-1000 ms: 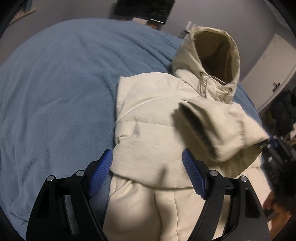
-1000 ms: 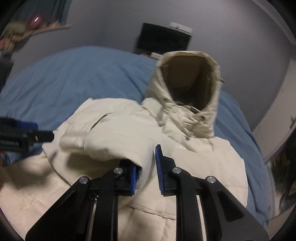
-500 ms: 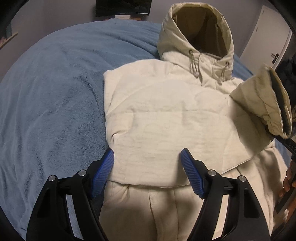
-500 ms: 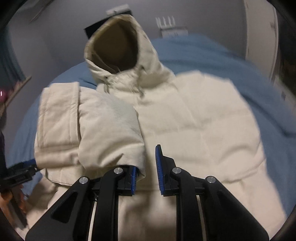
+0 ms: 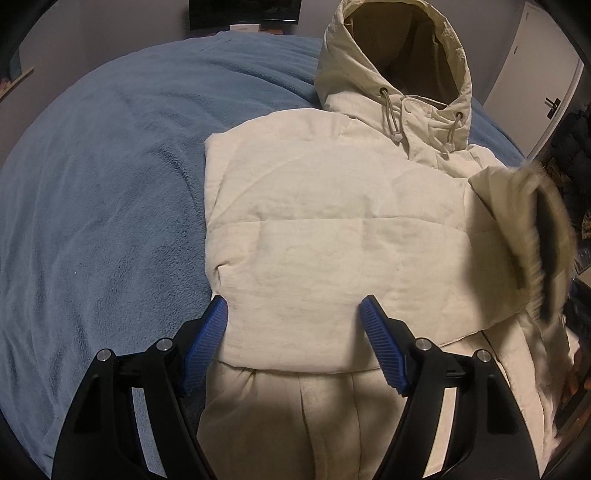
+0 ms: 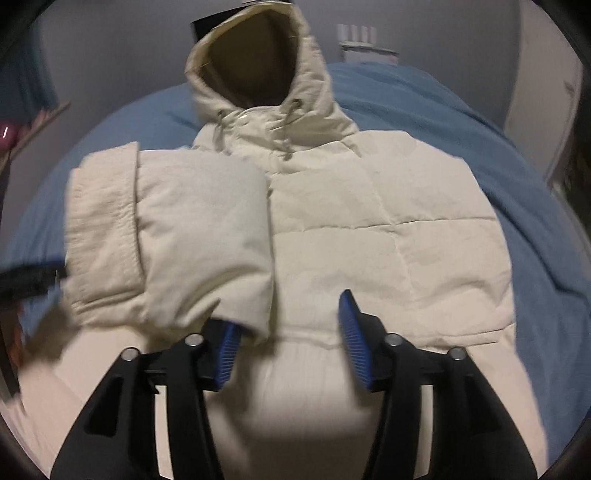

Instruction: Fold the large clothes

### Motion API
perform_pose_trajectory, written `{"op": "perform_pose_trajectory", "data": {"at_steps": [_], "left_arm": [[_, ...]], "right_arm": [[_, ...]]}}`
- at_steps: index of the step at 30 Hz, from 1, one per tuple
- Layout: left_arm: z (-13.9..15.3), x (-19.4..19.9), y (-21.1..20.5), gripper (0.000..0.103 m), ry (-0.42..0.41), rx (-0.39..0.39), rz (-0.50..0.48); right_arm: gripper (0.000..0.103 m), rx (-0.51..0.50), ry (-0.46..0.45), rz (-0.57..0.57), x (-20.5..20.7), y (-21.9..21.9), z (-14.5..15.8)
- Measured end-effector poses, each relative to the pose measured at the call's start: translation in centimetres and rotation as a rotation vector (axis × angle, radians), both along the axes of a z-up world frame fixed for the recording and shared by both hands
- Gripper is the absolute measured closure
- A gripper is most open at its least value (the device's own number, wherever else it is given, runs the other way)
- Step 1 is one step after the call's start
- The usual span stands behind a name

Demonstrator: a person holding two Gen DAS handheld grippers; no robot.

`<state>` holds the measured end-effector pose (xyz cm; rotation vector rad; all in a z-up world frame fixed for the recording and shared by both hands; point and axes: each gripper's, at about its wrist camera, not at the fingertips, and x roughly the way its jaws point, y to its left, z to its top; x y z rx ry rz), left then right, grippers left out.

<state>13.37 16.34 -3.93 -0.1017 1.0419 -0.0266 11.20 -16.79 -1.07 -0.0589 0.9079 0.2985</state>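
A cream hooded puffer jacket [image 5: 332, 229] lies face up on the bed, hood [image 6: 258, 62] at the far end. My left gripper [image 5: 294, 302] hangs open over the jacket's lower left part, with fabric below its fingers and nothing pinched. My right gripper [image 6: 288, 314] has its jaws opening. The folded-over sleeve [image 6: 177, 236] hangs loose over the left fingertip, cuff [image 6: 103, 229] pointing left, and the pads no longer press on it. In the left wrist view that sleeve [image 5: 517, 229] shows blurred at the right edge.
A blue fleece blanket [image 5: 92, 203] covers the bed around the jacket. A dark screen [image 5: 243, 14] stands against the far wall and a white door [image 5: 535, 74] is at the right. A hand [image 5: 572, 380] shows at the right edge.
The right jaws, shut on the sleeve in both earlier frames, now stand apart and the sleeve has dropped loose. The right gripper came lower over the jacket's chest. The left gripper stayed open.
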Motion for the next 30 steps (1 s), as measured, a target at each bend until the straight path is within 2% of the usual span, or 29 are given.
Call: {"op": "perform_pose_trajectory", "data": {"at_steps": [4, 7, 9, 13, 16, 20, 21, 23, 25, 30], "left_arm": [[0.1, 0.0, -0.1, 0.032, -0.003, 0.002, -0.002], [0.2, 0.0, -0.1, 0.032, -0.004, 0.003, -0.003], [0.3, -0.1, -0.1, 0.032, -0.006, 0.004, -0.004], [0.3, -0.1, 0.0, 0.032, -0.004, 0.001, -0.003], [0.2, 0.0, 0.0, 0.032, -0.001, 0.000, -0.002], [0.2, 0.0, 0.0, 0.032, 0.000, -0.002, -0.003], [0.2, 0.0, 0.0, 0.032, 0.001, -0.001, -0.003], [0.2, 0.0, -0.1, 0.032, 0.001, 0.000, -0.005], [0.2, 0.0, -0.1, 0.032, 0.000, 0.001, -0.007], [0.3, -0.2, 0.0, 0.032, -0.008, 0.001, -0.004]], "right_arm": [[0.038, -0.089, -0.054, 0.131, -2.8, 2.3, 0.8], [0.031, -0.188, -0.165, 0.246, -5.0, 5.6, 1.8], [0.030, -0.231, -0.209, 0.291, -5.4, 7.5, 2.0], [0.030, -0.217, -0.196, 0.310, -4.6, 10.1, 1.6], [0.030, -0.298, -0.202, 0.303, -3.7, 11.8, 0.5], [0.031, -0.355, -0.211, 0.281, -3.2, 11.8, 0.0], [0.031, -0.349, -0.219, 0.275, -3.1, 11.5, 0.1], [0.043, -0.312, -0.218, 0.267, -3.0, 10.7, 0.3], [0.050, -0.282, -0.222, 0.248, -3.1, 9.7, 0.9], [0.052, -0.181, -0.215, 0.167, -2.3, 7.0, 2.6]]}}
